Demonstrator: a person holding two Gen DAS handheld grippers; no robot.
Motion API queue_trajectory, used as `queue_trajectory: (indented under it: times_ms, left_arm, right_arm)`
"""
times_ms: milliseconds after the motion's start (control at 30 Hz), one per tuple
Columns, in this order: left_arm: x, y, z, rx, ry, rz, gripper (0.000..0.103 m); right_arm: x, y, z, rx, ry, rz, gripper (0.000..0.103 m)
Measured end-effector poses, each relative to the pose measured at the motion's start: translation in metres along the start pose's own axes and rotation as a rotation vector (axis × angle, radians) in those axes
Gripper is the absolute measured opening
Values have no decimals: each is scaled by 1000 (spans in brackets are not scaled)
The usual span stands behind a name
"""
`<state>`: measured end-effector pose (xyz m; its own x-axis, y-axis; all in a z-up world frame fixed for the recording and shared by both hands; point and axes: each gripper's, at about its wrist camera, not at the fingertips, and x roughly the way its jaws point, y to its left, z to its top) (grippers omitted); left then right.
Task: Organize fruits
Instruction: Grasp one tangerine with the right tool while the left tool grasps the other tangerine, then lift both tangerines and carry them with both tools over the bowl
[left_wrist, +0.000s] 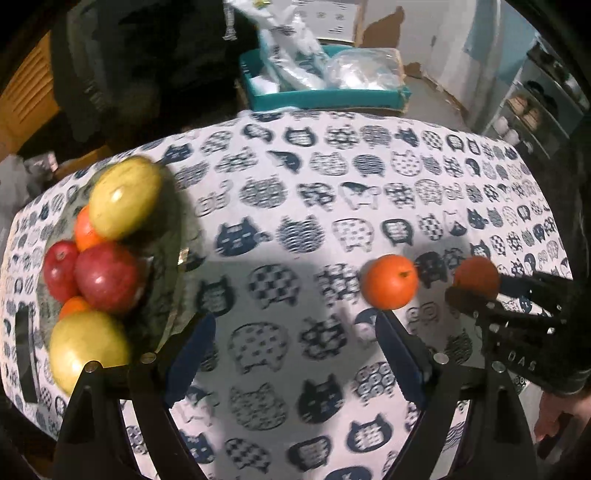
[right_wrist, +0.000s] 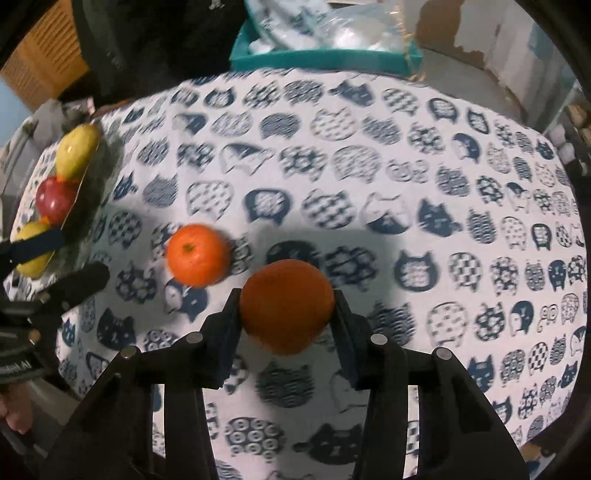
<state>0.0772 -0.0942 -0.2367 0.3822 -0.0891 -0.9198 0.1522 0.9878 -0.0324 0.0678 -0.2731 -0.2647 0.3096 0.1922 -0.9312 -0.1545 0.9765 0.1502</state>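
Observation:
A glass plate (left_wrist: 173, 280) at the table's left holds two yellow-green mangoes (left_wrist: 123, 197), two red apples (left_wrist: 105, 275) and oranges (left_wrist: 85, 230). A loose orange (left_wrist: 389, 281) lies on the cat-print cloth; it also shows in the right wrist view (right_wrist: 197, 254). My left gripper (left_wrist: 295, 345) is open and empty above the cloth, between the plate and the loose orange. My right gripper (right_wrist: 286, 308) is shut on a darker orange (right_wrist: 286, 304), held just right of the loose one; in the left wrist view this orange (left_wrist: 477, 277) sits at the right gripper's tips.
The table carries a white cloth with blue cat heads (left_wrist: 332, 206). Beyond its far edge stands a teal tray (left_wrist: 325, 98) with plastic bags. Shelves (left_wrist: 535, 110) stand at the far right. The fruit plate shows at the left edge of the right wrist view (right_wrist: 79, 195).

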Motion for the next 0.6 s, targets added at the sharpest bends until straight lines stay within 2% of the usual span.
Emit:
queue_trajectory:
  times_ms: [267,600]
  left_arm:
    - [21,-37,9,76,16,-13,89]
    - [45,-57,20,43,51,-93,89]
  right_arm:
    - [-9,-41,0,85,-32,-47,45]
    - [-9,-70,0,151,-49,-60,45]
